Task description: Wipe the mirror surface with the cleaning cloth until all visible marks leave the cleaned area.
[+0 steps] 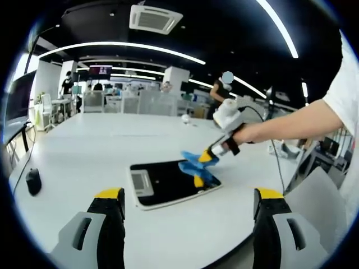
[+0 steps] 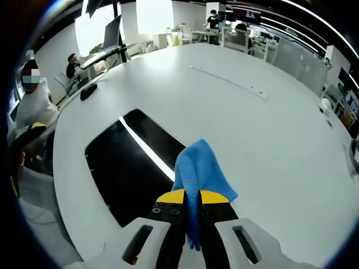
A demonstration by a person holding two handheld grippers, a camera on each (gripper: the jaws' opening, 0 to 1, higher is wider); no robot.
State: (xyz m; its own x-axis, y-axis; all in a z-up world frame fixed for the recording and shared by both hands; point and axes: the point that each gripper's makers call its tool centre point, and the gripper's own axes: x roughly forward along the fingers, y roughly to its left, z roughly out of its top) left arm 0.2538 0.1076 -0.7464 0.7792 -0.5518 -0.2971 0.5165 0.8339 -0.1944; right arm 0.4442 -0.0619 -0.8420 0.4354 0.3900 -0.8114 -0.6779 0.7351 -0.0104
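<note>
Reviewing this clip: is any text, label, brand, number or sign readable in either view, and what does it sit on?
None can be read.
Wall screen at the far end of the room in the left gripper view: lit picture, too small and blurred to read.
Mirror on the white table: a pale rectangle shows at its left end, no letters legible.
Blue cleaning cloth clamped in the right hand-held gripper: no print visible.

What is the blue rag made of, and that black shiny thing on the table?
The blue rag looks like soft woven cloth, maybe microfibre: it shows a fine mesh texture and folds limply. The black thing looks like glass mirror: smooth, glossy, and reflecting a bright ceiling light strip.
</note>
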